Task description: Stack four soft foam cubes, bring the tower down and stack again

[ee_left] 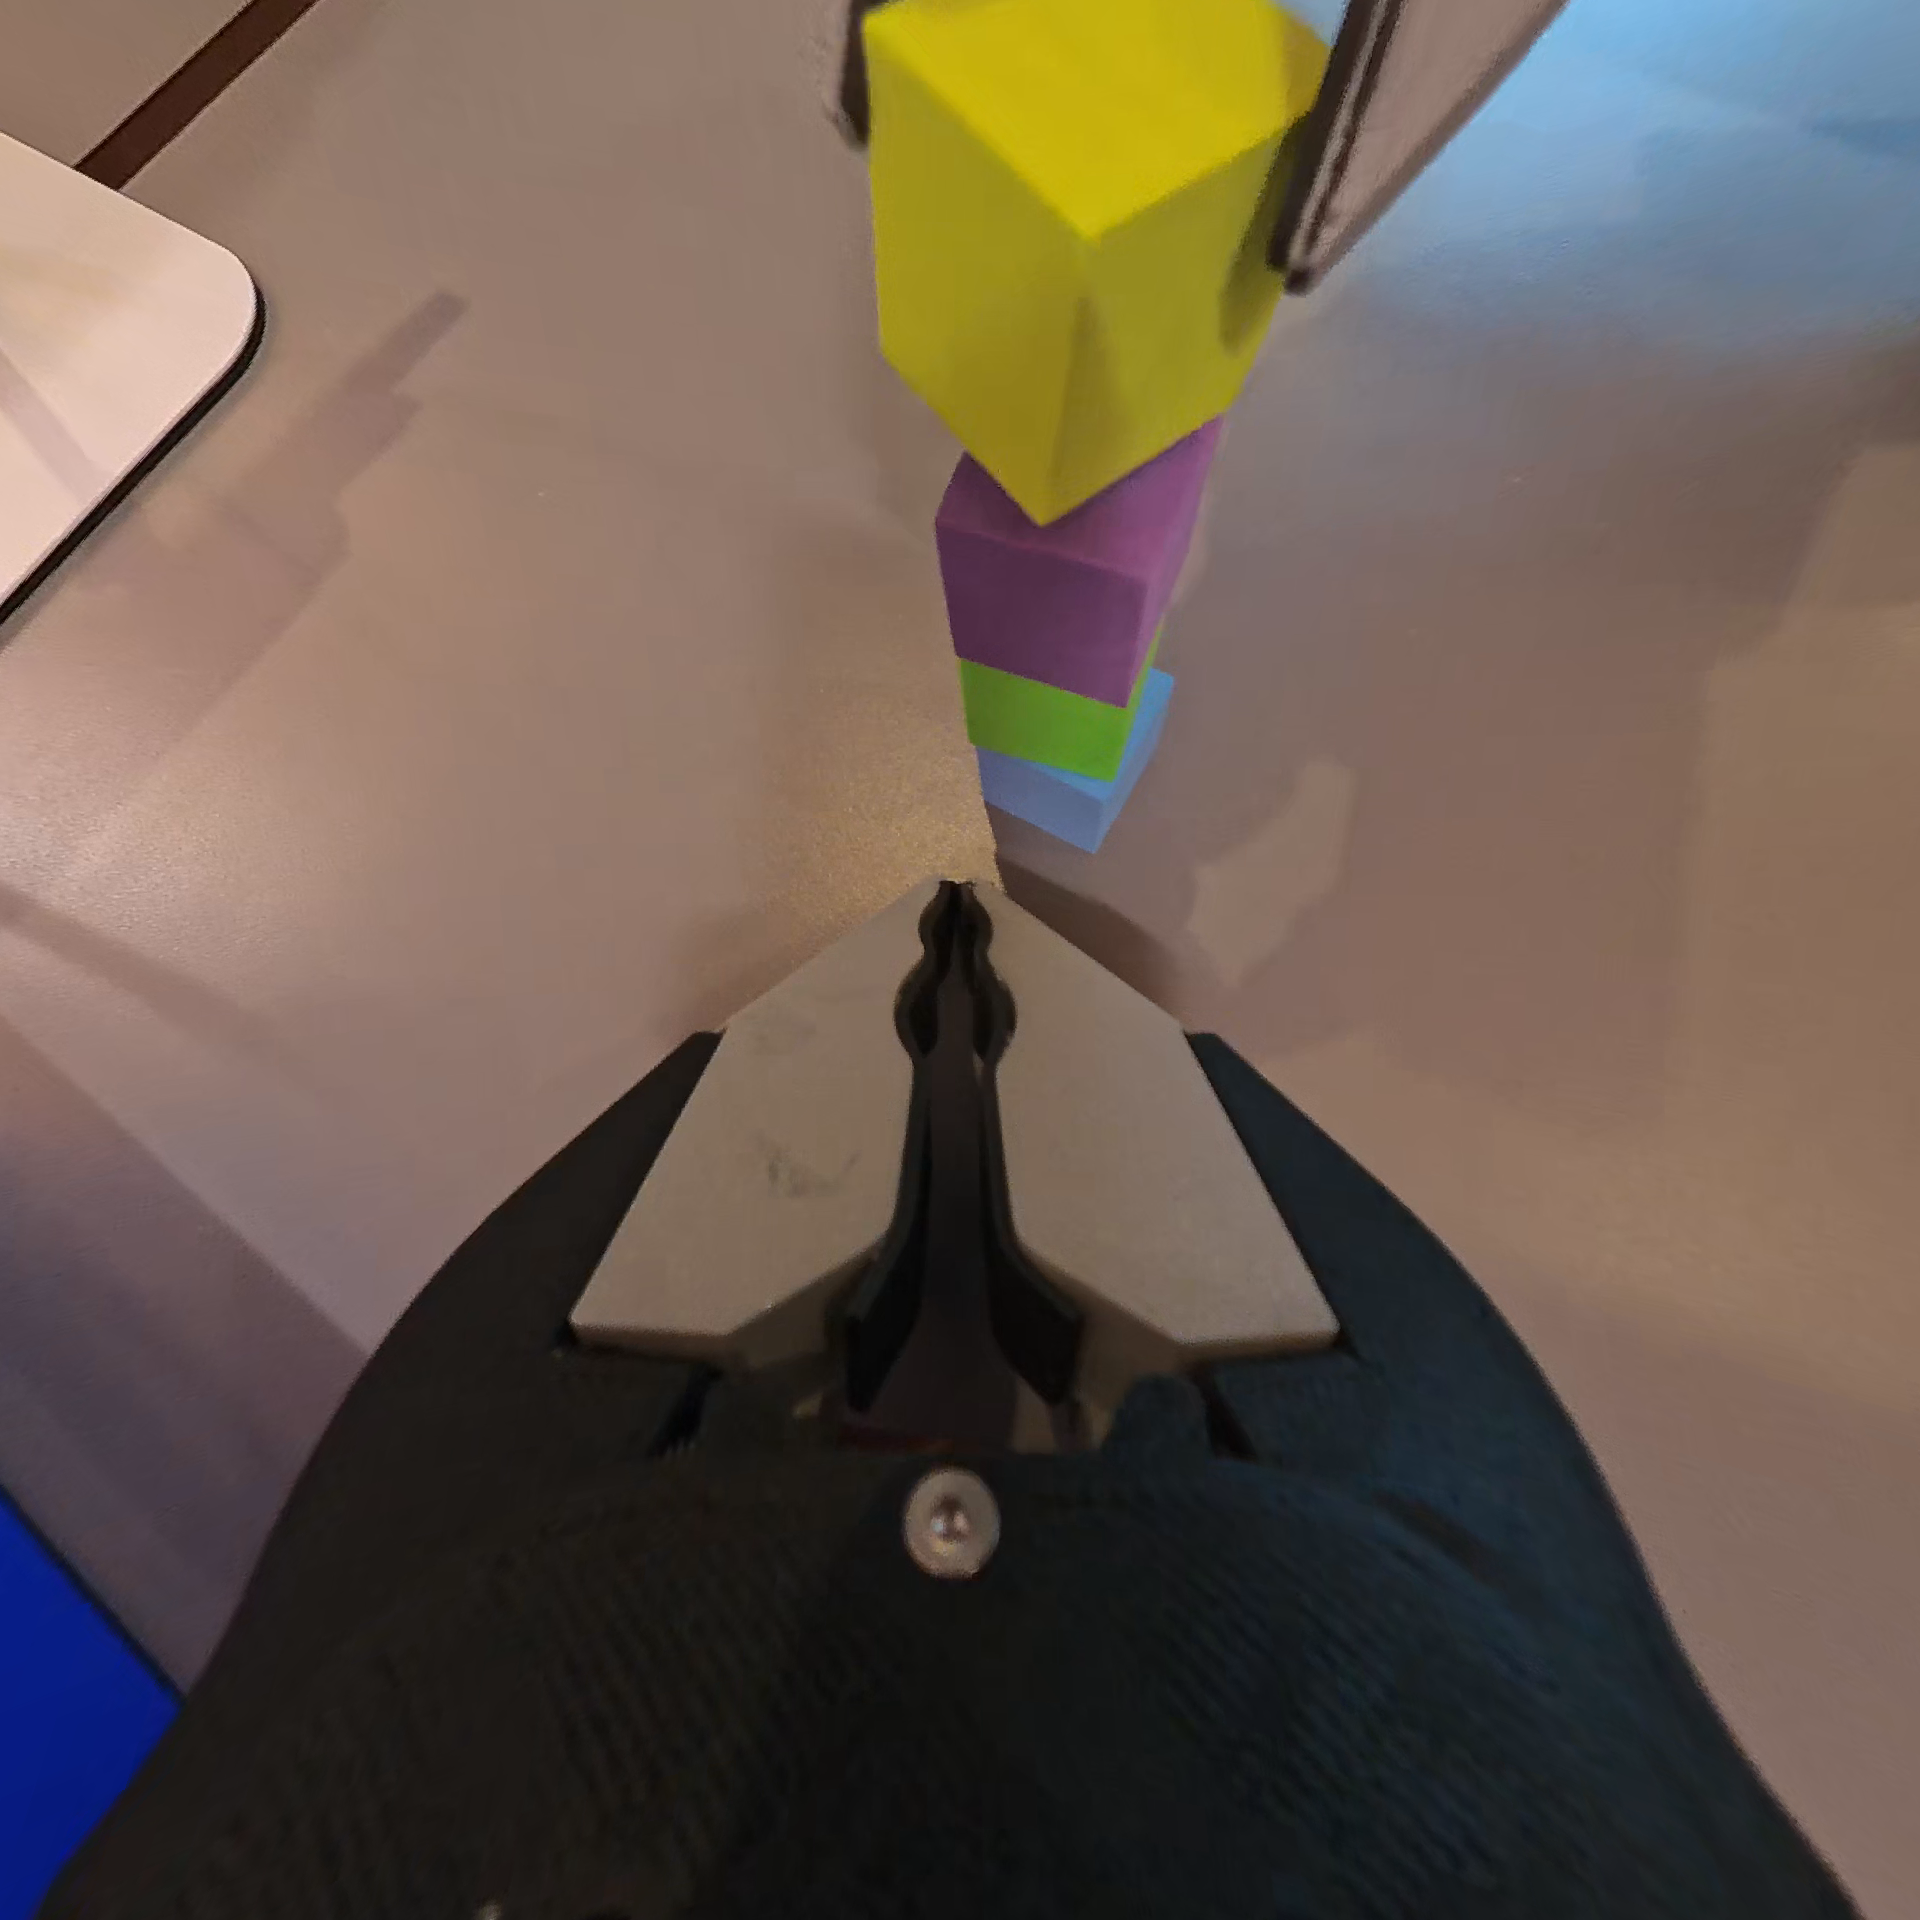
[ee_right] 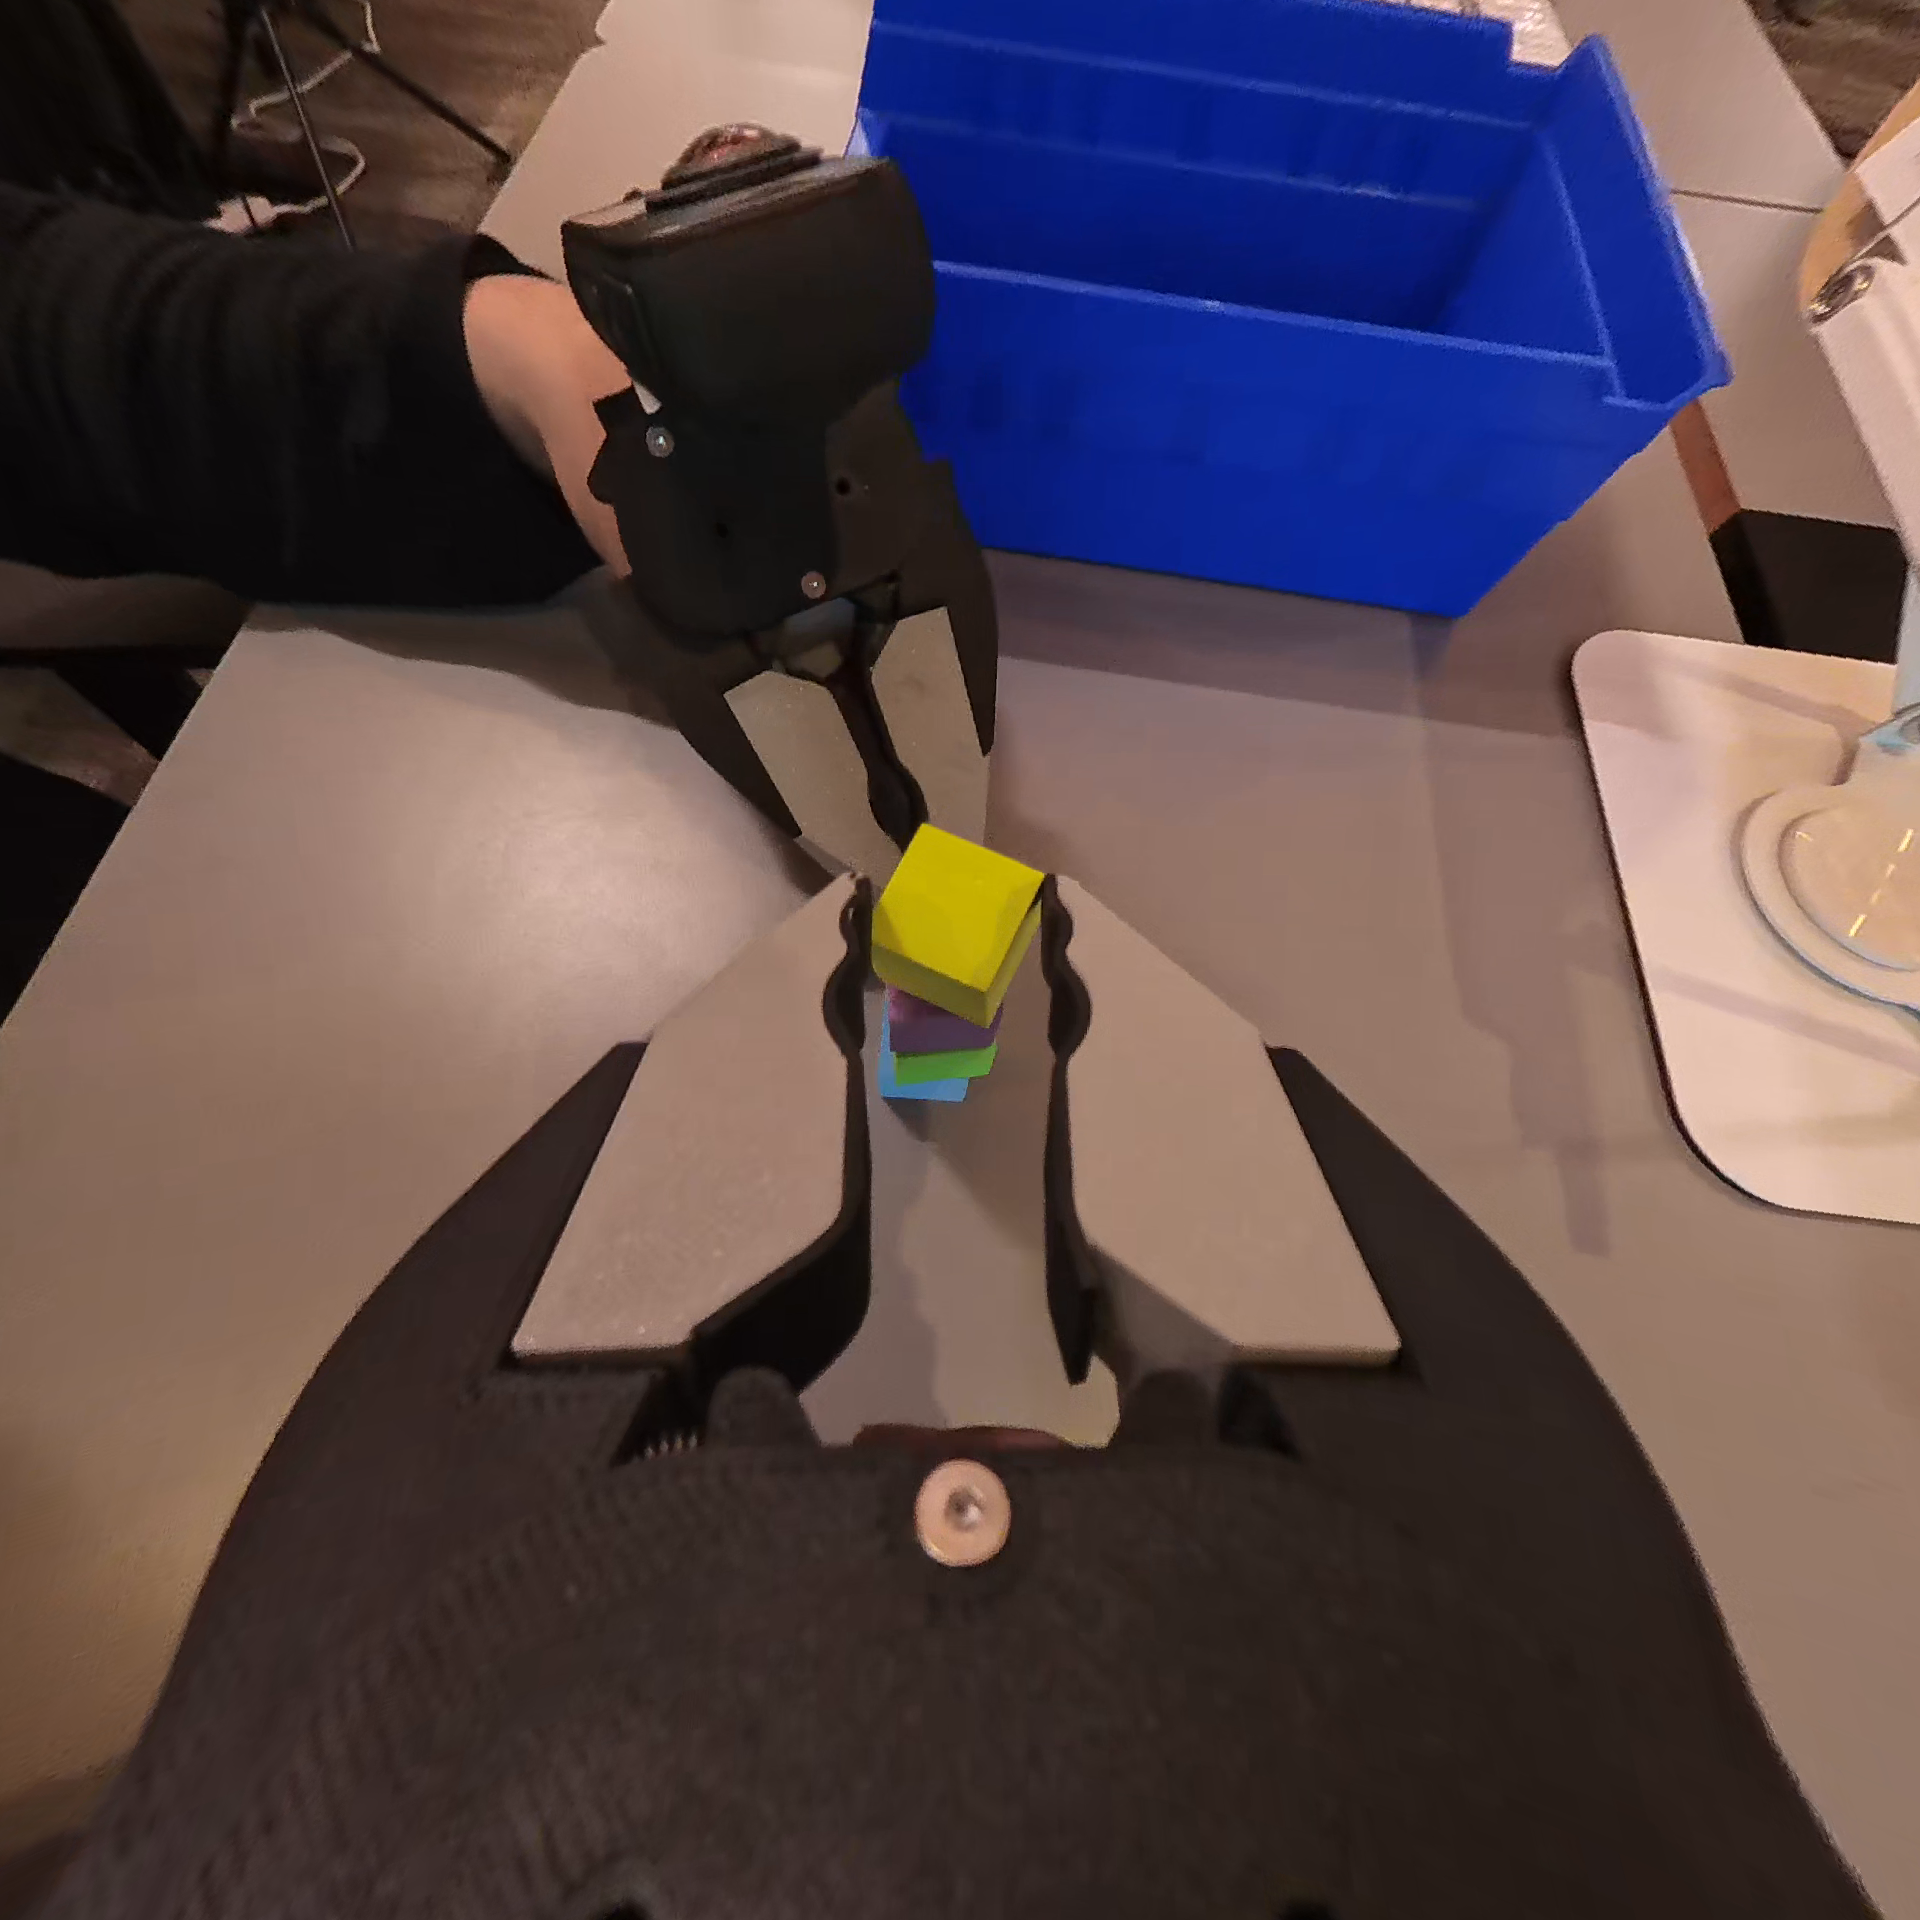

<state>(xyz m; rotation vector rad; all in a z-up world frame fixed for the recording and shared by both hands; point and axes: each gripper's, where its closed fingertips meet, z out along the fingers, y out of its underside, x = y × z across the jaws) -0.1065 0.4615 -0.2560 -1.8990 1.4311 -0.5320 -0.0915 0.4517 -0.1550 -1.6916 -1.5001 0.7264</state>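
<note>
A tower of foam cubes stands on the grey table: light blue cube (ee_left: 1060,805) at the bottom, green cube (ee_left: 1039,722) on it, purple cube (ee_left: 1049,582) above. My right gripper (ee_right: 951,899) is shut on the yellow cube (ee_right: 951,920) and holds it, tilted, on or just above the purple cube (ee_right: 940,1029). In the left wrist view the yellow cube (ee_left: 1060,239) sits between the right gripper's fingers (ee_left: 1340,135). My left gripper (ee_left: 956,888) is shut and empty, just short of the tower. It also shows in the right wrist view (ee_right: 894,821), behind the tower.
A blue bin (ee_right: 1278,447) stands at the far side of the table. A white base plate (ee_right: 1756,914) with a stand is at the right; it also shows in the left wrist view (ee_left: 94,353). A person's hand and dark sleeve (ee_right: 260,416) hold the left gripper. My hands' fingertips stand some 10 cm from each other. From either gripper's tips it is about 30 cm to the white base plate (ee_right: 1756,914).
</note>
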